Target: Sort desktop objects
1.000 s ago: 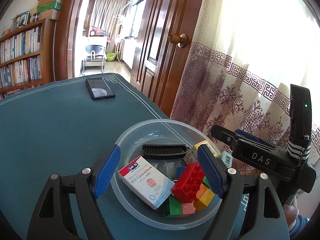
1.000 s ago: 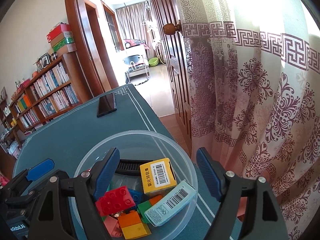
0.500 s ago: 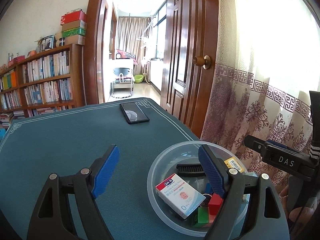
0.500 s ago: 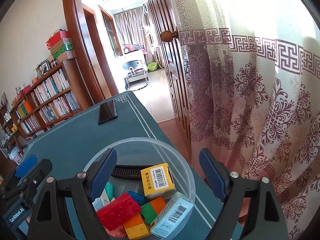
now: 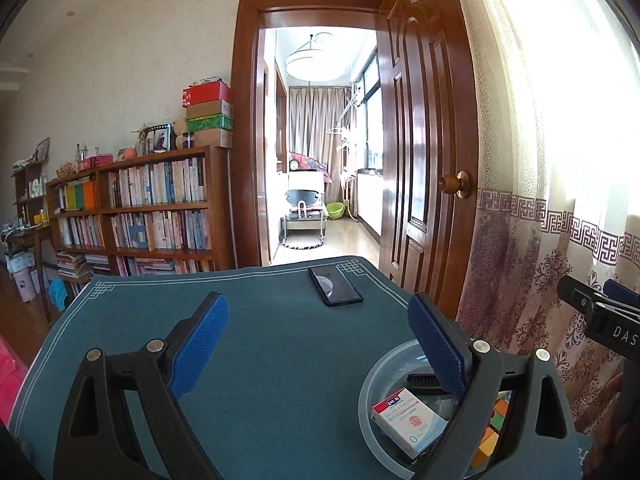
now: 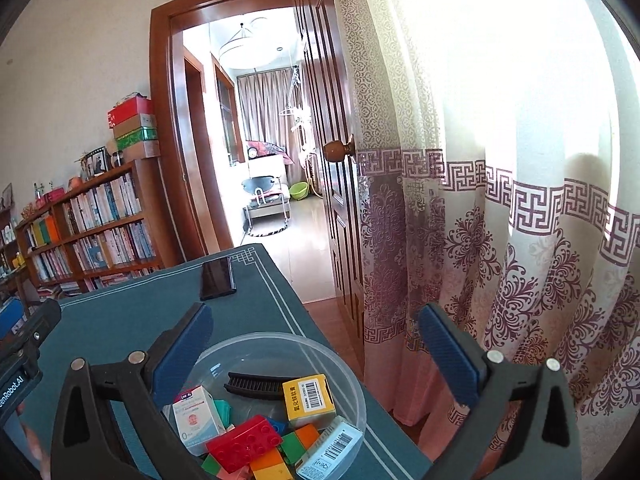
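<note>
A clear plastic bowl [image 6: 352, 384] sits at the near right corner of the dark green table [image 5: 260, 360]. It holds a white baby-product box [image 6: 196, 420], a yellow box [image 6: 308, 398], a black comb [image 6: 256, 386], a red brick [image 6: 244, 442], other coloured bricks and a barcoded box [image 6: 332, 454]. My left gripper [image 5: 316, 344] is open and empty, above the table left of the bowl [image 5: 368, 396]. My right gripper [image 6: 316, 344] is open and empty, above the bowl's right side.
A black phone [image 5: 335, 286] lies at the table's far edge, also in the right wrist view [image 6: 217, 278]. A patterned curtain [image 6: 500, 220] hangs right of the table. A wooden door [image 5: 424, 160] and bookshelves [image 5: 152, 208] stand behind.
Both grippers have lifted and pulled back from the bowl; the left one has also swung to the left. Both stay open. The bowl's contents have not moved.
</note>
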{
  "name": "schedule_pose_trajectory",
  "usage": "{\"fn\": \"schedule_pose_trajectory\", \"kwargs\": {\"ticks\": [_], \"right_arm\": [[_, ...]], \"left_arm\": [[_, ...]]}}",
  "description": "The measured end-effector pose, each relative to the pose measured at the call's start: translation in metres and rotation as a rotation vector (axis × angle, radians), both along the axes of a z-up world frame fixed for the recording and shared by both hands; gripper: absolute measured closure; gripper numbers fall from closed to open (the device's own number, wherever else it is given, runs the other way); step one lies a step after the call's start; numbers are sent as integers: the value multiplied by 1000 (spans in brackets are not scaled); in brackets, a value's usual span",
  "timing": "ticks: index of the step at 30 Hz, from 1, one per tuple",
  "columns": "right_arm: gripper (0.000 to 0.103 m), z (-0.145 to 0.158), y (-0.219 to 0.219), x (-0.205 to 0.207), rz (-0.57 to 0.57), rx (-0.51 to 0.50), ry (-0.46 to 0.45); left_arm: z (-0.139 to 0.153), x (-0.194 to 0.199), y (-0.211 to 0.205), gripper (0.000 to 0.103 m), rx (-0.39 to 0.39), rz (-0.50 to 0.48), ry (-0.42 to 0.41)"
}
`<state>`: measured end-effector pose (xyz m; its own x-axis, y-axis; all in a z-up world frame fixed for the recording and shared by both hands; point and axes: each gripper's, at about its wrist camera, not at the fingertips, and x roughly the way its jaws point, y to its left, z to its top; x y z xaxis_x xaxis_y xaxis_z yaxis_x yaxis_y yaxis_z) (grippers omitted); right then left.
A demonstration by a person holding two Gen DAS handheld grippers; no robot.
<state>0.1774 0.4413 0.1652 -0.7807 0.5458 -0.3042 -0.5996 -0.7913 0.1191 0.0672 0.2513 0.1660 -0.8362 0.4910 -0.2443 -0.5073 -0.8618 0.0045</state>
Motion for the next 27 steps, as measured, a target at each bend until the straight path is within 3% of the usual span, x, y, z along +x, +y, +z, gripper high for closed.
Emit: {"fn": "schedule_pose_trajectory", "kwargs": {"ticks": [2,5,9,12,15,17,20,22,24,27], "right_arm": [[0,9,-7,11,-26,53,43],[0,21,-19,24,-66,133,91],[0,28,-25,22,-58,168,45],[0,23,-26,15,-50,150,-12],[0,23,-29,20,-53,144,13],[0,25,-31,28,-50,141,42],[0,27,-32,29,-14,115,29],[0,22,-24,21,38,43,-35],[0,12,-19,19,16,11,-71],[0,14,-35,46,-95,126,-2]], "left_arm": [[3,2,-5,0,22,1,-7],[8,4,-16,0,72,-6,-24],[18,8,-27,0,86,36,-29],[24,20,-29,0,55,83,41],[28,38,-29,0,26,73,121],[28,46,-29,0,25,51,129],[24,47,-30,0,26,36,80],[21,41,-31,0,37,2,9],[17,36,-32,0,50,-39,-64],[10,36,-36,0,44,-18,-96]]}}
